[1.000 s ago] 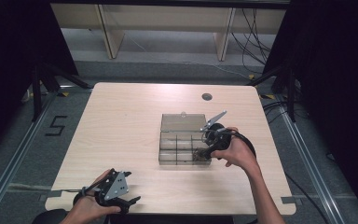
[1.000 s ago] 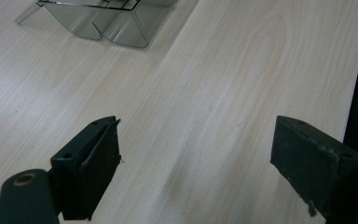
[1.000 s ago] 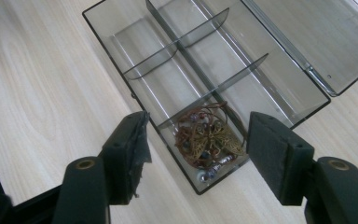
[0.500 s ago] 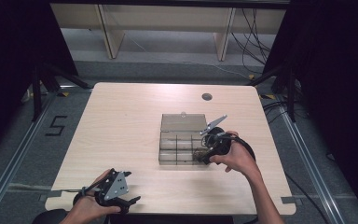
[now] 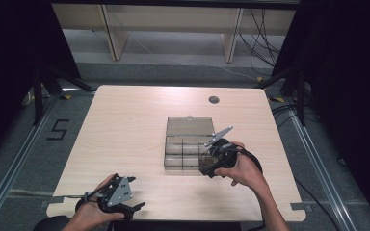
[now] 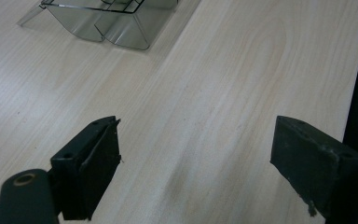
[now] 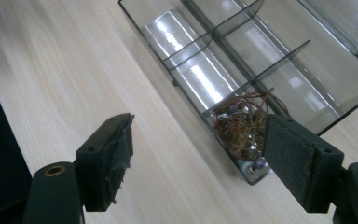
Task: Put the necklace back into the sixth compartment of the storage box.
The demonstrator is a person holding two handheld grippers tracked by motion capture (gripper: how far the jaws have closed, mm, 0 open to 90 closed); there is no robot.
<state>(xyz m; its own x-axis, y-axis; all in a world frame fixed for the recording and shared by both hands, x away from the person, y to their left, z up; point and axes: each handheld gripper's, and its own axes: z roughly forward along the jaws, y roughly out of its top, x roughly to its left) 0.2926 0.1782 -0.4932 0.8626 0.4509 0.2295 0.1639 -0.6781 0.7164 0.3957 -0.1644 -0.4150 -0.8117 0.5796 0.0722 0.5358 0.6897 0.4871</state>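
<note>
- Left gripper rests at the near table edge, jaws spread wide with bare wood between them.
- Right gripper jaws have just been opening; nothing gripped.
- Tangle of brown wire lies in the clear box's near right corner compartment, just beside the right jaw.

A pale wooden surface is seen, with a round dark grommet set near its far edge. On the grey floor off the left edge, a "5" marking is laid out. Wooden shelf legs and loose cables are seen beyond the far edge.
</note>
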